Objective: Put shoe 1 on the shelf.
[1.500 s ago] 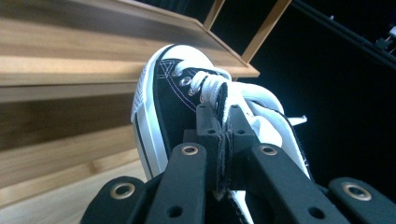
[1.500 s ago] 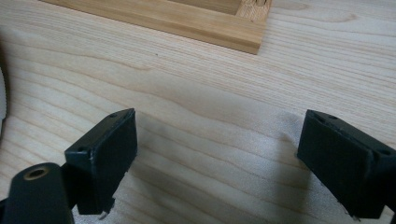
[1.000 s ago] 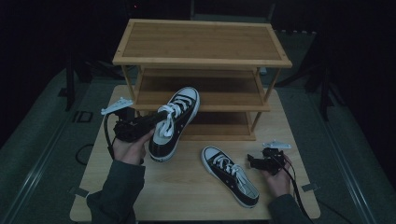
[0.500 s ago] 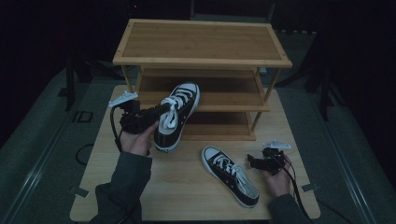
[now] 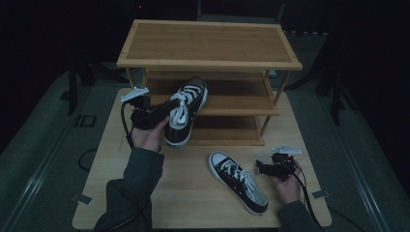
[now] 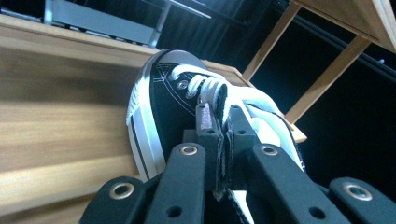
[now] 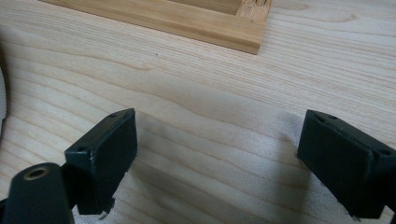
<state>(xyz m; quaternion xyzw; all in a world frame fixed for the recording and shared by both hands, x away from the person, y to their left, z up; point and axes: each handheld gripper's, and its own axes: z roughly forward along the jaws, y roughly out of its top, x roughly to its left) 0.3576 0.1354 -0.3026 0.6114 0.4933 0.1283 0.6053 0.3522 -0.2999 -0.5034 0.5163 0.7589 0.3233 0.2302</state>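
Note:
A black sneaker (image 5: 186,112) with white laces and a white toe cap hangs in the air, its toe over the middle shelf (image 5: 237,104) of a wooden shoe rack (image 5: 208,43). My left gripper (image 5: 164,108) is shut on it from the left. In the left gripper view the jaws pinch the sneaker (image 6: 161,107) at its laced upper edge. The matching sneaker (image 5: 238,181) lies on the table, toe toward the rack. Just right of it, my right gripper (image 5: 261,168) stands open, low over the bare table (image 7: 210,93), with nothing between its fingers (image 7: 105,158).
The three-tier rack stands at the back of the light wooden table (image 5: 193,203); its bottom rail (image 7: 187,18) lies just ahead of the right gripper. Both lower shelves look bare. Dark floor surrounds the table. Cables trail from both grippers.
The left gripper has carried the sneaker up and forward toward the rack, bringing its toe over the middle shelf. The right gripper and the sneaker on the table have stayed put.

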